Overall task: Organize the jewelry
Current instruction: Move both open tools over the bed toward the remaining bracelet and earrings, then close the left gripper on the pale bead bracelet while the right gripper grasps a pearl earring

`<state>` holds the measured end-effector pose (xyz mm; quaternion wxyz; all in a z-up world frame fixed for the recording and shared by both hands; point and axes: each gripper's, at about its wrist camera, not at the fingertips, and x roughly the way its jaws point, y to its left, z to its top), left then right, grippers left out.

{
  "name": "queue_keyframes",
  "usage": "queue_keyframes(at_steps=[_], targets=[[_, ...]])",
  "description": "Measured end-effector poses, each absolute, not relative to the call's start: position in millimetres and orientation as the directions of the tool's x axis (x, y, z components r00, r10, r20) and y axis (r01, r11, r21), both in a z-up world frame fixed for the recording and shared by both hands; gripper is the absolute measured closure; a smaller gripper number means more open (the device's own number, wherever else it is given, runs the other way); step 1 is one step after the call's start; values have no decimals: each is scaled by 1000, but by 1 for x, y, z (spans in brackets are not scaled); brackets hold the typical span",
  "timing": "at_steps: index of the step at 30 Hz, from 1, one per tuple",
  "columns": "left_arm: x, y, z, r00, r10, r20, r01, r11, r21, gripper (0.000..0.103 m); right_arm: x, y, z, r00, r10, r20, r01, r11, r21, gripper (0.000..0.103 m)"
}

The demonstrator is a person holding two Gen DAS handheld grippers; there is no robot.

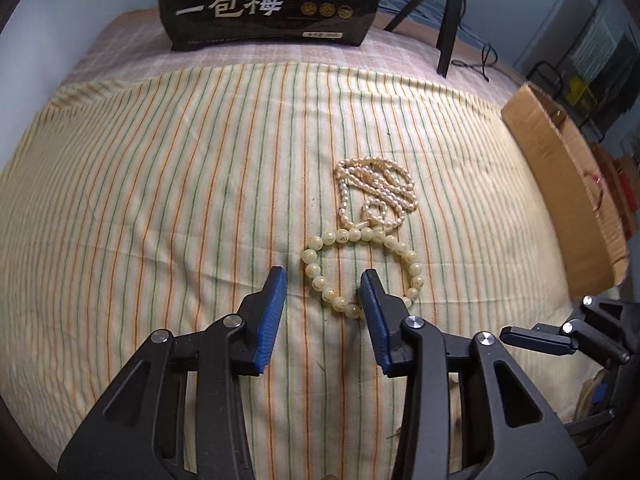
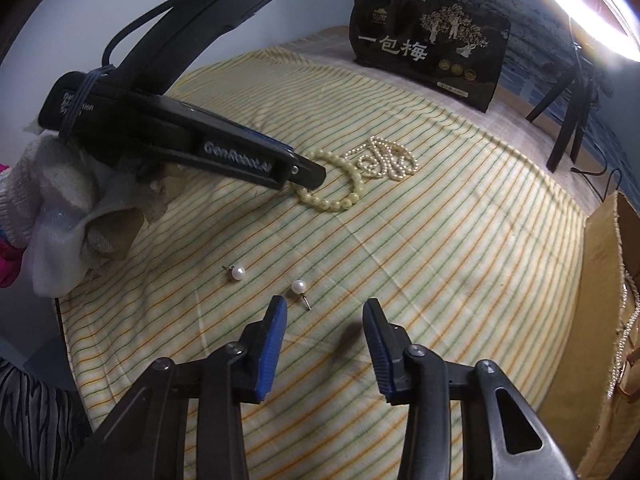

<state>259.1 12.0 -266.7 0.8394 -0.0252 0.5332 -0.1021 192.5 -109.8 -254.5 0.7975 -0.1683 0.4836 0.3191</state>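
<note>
left gripper (image 1: 323, 290): i hold it apart, straddling the bracelet (image 1: 360, 268) near edge.
right gripper (image 2: 325, 320): apart, earring (image 2: 298, 287) just ahead-left.
nearer bracelet: left.

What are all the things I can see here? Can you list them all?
Bead bracelet: one, pale yellow, on the striped cloth, by the left tongs.
Pearl necklace: one, cream, bunched up just beyond the bracelet.
Pearl earrings: two, white, ahead of the right tongs.
Striped cloth: one, yellow with orange and green lines.
Snack bag: one, black, standing at the far edge.
Cardboard box: one, brown, right side.
Tripod: one, black, far right.
Left tongs: black with blue pads, open.
Right tongs: same, open.
</note>
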Motion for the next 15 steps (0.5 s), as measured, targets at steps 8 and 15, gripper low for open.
queue_keyframes(at_steps=[8,15], targets=[[259,1,-269,442,-123,-888,166,985,-53,85,199,-96,-258,324,350,-879,-680,732,41,70],[260,3,-269,457,-128,-880,161,985,-59,95,201,-93,-262,340,331,-880,-688,726,7,82]])
